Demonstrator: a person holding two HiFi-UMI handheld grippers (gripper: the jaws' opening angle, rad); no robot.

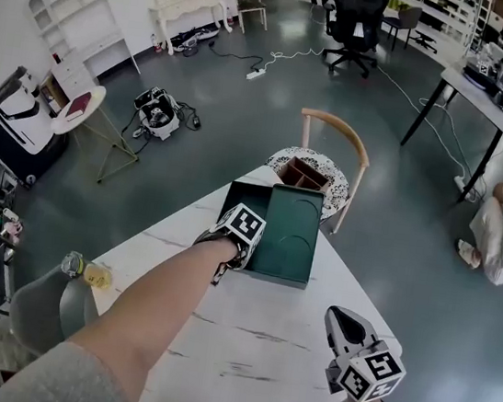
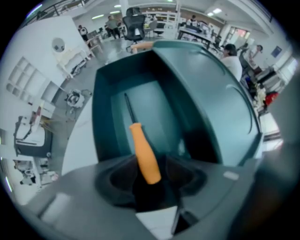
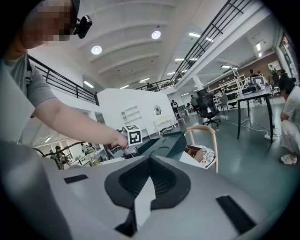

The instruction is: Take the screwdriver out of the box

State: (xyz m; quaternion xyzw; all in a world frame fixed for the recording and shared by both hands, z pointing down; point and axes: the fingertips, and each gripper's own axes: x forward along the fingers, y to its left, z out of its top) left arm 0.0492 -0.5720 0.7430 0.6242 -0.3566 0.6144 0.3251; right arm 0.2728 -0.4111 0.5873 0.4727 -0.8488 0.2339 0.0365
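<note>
Left gripper (image 2: 149, 182): in its own view the jaws are closed on the butt end of the orange handle of the screwdriver (image 2: 143, 151). The handle rises from the lower centre of that frame, and the thin dark shaft runs on toward the upper left.

The shaft lies along the floor of the dark green box (image 2: 106, 123), so the screwdriver is inside the box. In the left gripper view the raised lid (image 2: 216, 104) fills the right side of the frame. In the head view the box (image 1: 234, 199) sits at frame centre on the far part of the white marbled table (image 1: 243, 357). My left forearm reaches up to it from the lower left, and the marker cube is over the box's near edge.

Right gripper (image 3: 146, 186): its own view shows the jaws brought together with nothing between them. In the head view it is at the lower right, over the near part of the table and well apart from the box.

Surroundings: a wooden chair (image 1: 340, 124) stands just beyond the table, above the box in the frame. A small brown open carton (image 1: 303, 173) rests on its seat
</note>
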